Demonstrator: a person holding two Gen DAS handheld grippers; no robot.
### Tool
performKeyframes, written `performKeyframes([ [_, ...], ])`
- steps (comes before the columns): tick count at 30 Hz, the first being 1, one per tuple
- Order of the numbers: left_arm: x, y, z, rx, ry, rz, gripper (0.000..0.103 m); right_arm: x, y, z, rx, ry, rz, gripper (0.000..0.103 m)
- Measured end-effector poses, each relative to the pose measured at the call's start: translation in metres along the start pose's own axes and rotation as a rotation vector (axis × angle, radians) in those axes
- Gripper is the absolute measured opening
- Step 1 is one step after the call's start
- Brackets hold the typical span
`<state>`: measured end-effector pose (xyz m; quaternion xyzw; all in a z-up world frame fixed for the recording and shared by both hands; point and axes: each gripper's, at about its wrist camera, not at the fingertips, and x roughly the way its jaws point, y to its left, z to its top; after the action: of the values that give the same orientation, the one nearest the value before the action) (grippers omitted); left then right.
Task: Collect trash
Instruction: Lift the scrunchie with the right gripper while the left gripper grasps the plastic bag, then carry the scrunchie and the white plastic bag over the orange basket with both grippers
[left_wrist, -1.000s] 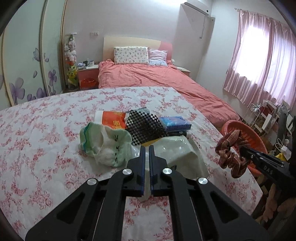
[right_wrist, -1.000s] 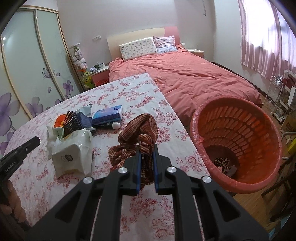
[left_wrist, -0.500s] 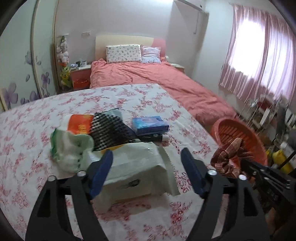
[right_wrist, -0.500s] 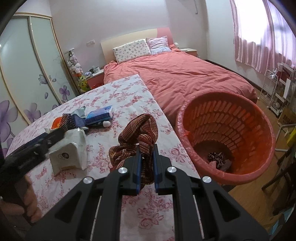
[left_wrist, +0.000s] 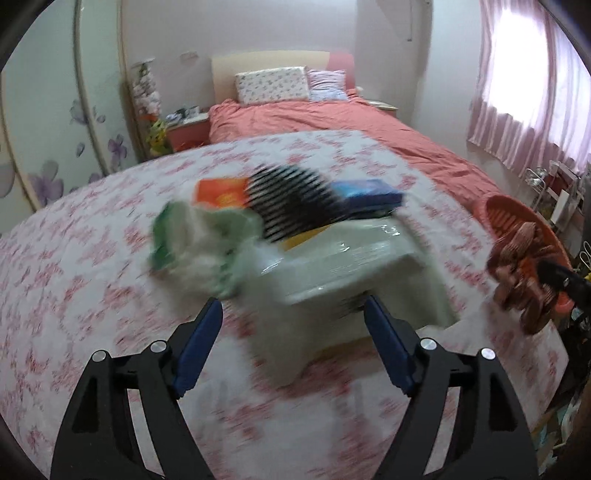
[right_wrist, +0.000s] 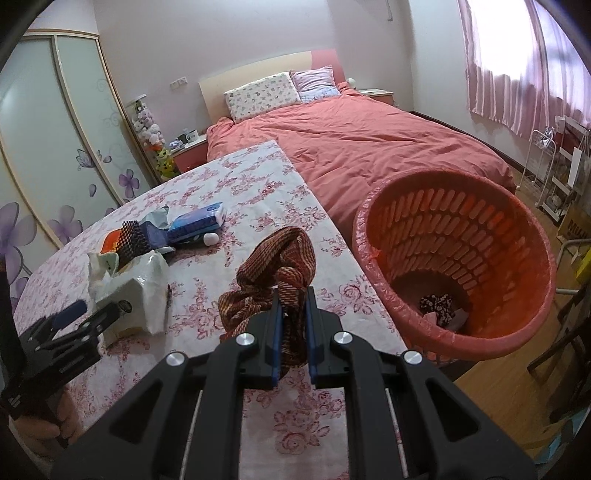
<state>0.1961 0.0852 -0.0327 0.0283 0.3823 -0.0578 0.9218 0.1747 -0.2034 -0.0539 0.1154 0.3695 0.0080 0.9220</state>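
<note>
Right tongs (right_wrist: 291, 321) grip one striped cloth (right_wrist: 280, 266); left tongs (left_wrist: 293, 325) spread wide before one white bag (left_wrist: 332, 266).

Home bedroom: made bed (right_wrist: 369, 140) with pillows (right_wrist: 262, 94) beyond the tongs, sliding wardrobe (right_wrist: 55, 122) left, curtained window (right_wrist: 524, 62) right.

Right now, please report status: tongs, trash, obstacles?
Left tongs just opened, white plastic bag between, not gripped. Right tongs shut on brown woven cloth. Red slotted basket path unobstructed.
</note>
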Motion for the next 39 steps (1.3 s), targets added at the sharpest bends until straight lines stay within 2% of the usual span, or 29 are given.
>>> performKeyframes([
  [2, 0.000, 0.016, -0.004, -0.037, 0.015, 0.004, 0.078, 0.001, 0.002, -0.001, -0.003, 0.001, 0.002, 0.012],
  [6, -0.002, 0.028, -0.006, -0.092, 0.023, -0.049, 0.075, 0.002, 0.006, -0.003, -0.007, 0.005, 0.005, 0.012],
  [13, 0.010, 0.010, -0.001, -0.105, 0.054, -0.161, 0.075, 0.003, 0.008, -0.005, -0.007, 0.011, 0.009, 0.012],
  [17, 0.020, 0.000, 0.000, -0.111, 0.071, -0.176, 0.074, 0.002, 0.008, -0.005, -0.008, 0.010, 0.009, 0.012],
  [19, 0.022, -0.002, 0.001, -0.118, 0.078, -0.188, 0.064, 0.002, 0.008, -0.005, -0.007, 0.009, 0.008, 0.012],
  [23, 0.026, -0.005, 0.003, -0.122, 0.088, -0.224, 0.033, 0.003, 0.006, -0.006, 0.000, 0.009, 0.005, 0.012],
  [33, 0.012, -0.009, 0.005, -0.111, 0.029, -0.247, 0.018, -0.001, 0.002, -0.007, 0.002, 0.006, 0.002, 0.012],
  [39, -0.003, -0.011, 0.011, -0.105, -0.005, -0.252, 0.015, -0.012, 0.001, -0.002, -0.003, -0.020, 0.007, 0.012],
])
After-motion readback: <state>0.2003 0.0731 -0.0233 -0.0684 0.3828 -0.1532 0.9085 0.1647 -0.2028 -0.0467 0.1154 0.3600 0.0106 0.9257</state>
